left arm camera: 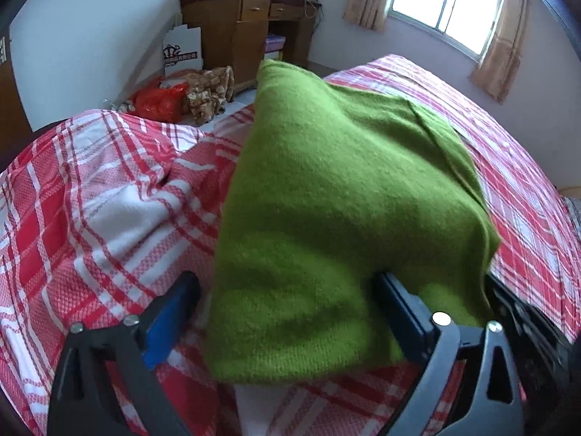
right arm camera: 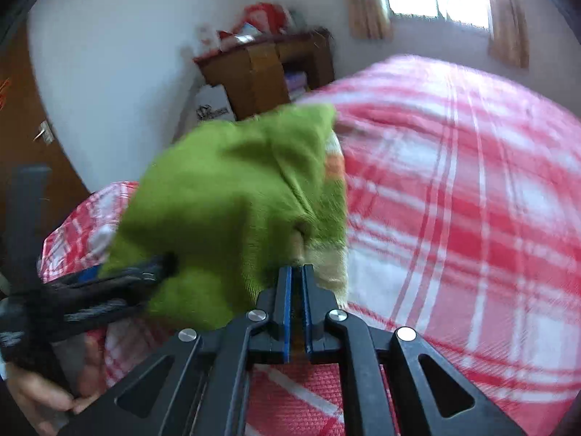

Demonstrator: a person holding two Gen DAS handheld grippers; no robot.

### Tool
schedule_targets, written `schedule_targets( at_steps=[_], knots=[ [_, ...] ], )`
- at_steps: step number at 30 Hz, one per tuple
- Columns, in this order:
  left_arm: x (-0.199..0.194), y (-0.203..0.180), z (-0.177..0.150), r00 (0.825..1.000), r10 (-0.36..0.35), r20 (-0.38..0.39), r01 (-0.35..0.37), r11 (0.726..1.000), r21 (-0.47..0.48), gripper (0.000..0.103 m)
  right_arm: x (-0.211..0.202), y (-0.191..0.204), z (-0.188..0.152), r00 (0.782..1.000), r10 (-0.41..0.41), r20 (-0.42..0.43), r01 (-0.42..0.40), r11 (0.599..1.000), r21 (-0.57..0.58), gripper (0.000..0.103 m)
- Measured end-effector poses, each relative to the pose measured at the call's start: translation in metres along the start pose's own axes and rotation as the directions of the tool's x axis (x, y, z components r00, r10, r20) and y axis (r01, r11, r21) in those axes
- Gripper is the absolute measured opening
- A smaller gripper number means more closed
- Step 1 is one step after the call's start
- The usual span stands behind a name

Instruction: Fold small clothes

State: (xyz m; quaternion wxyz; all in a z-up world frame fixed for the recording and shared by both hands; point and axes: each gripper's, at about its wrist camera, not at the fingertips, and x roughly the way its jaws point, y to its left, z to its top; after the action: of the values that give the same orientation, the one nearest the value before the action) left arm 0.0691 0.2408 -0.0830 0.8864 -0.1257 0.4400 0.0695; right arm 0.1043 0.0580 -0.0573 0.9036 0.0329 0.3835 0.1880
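A green knitted garment (left arm camera: 326, 189) lies in a folded bundle on the red and white plaid bedspread (left arm camera: 90, 200). My left gripper (left arm camera: 287, 279) stands wide open around the near end of it. The cloth drapes over the right finger, and the left finger's blue pad (left arm camera: 163, 327) stays just clear of it. In the right wrist view the garment (right arm camera: 225, 196) is blurred. My right gripper (right arm camera: 297, 272) is shut on its pale hem at the near edge. The left gripper (right arm camera: 109, 279) reaches in from the left there, held by a hand (right arm camera: 47, 392).
The bedspread (right arm camera: 454, 200) stretches away to the right. Beyond the bed's far edge stand a wooden desk (left arm camera: 247, 25) piled with boxes, a red plastic bag (left arm camera: 159, 100) and a white carton (left arm camera: 181, 51) on the floor. A curtained window (left arm camera: 446, 0) is at the back right.
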Motion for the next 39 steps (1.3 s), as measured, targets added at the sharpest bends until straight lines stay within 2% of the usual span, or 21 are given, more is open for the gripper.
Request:
schedule_targets(
  at_steps=[4,7,14,16,17,18,19,20,24,27,29,33,39],
  knots=[
    [-0.006,-0.004,-0.005,1.0,-0.006,0.001,0.005,1.0,0.017,0.084,0.007,-0.006,0.001,1.0,0.004,0.009,-0.004,0.999,0.04,0.005],
    [-0.013,-0.007,-0.01,1.0,-0.003,-0.007,0.003,1.0,0.012,0.08,0.006,0.004,0.0,0.999,-0.04,0.015,0.041,0.999,-0.002,0.005],
    [-0.029,0.0,-0.029,0.996,-0.05,-0.077,0.05,0.999,-0.005,0.078,-0.004,0.007,-0.003,0.997,-0.072,0.02,0.073,0.997,-0.03,0.006],
    [-0.029,0.001,-0.04,0.993,-0.066,-0.103,0.066,0.998,0.001,0.077,-0.015,0.005,-0.006,0.997,-0.07,0.027,0.069,0.997,0.016,0.012],
    [-0.031,0.0,-0.044,0.993,-0.063,-0.103,0.066,0.998,0.021,0.077,-0.021,0.004,-0.01,0.997,-0.071,0.034,0.07,0.997,0.04,0.023],
    [-0.033,-0.003,-0.049,0.994,-0.051,-0.099,0.056,0.997,0.048,0.077,-0.026,0.003,-0.013,0.996,-0.077,0.04,0.074,0.995,0.061,0.047],
    [-0.035,-0.005,-0.053,0.994,-0.039,-0.098,0.046,0.997,0.068,0.077,-0.032,0.001,-0.019,0.995,-0.09,0.033,0.087,0.993,0.083,0.06],
    [-0.037,-0.006,-0.057,0.994,-0.034,-0.102,0.042,0.996,0.076,0.077,-0.034,-0.001,-0.024,0.995,-0.093,0.027,0.09,0.992,0.093,0.079],
    [-0.041,-0.008,-0.07,0.993,-0.019,-0.116,0.03,0.995,0.099,0.077,-0.035,-0.002,-0.05,0.993,-0.117,-0.022,0.119,0.99,0.075,0.08],
    [-0.047,-0.01,-0.082,0.992,-0.006,-0.124,0.021,0.993,0.119,0.078,-0.04,0.019,-0.067,0.973,-0.227,-0.029,0.224,0.971,-0.076,0.08],
    [-0.052,-0.01,-0.09,0.992,-0.003,-0.123,0.019,0.991,0.13,0.078,-0.047,0.027,-0.077,0.966,-0.256,-0.027,0.251,0.96,-0.123,0.08],
    [-0.058,-0.014,-0.102,0.992,0.017,-0.122,0.005,0.985,0.173,0.08,-0.061,0.023,-0.09,0.967,-0.248,-0.059,0.242,0.966,-0.092,0.081],
    [-0.073,-0.017,-0.127,0.992,0.039,-0.122,-0.008,0.969,0.248,0.088,-0.086,0.023,-0.112,0.952,-0.282,-0.117,0.273,0.958,-0.084,0.081]
  ],
)
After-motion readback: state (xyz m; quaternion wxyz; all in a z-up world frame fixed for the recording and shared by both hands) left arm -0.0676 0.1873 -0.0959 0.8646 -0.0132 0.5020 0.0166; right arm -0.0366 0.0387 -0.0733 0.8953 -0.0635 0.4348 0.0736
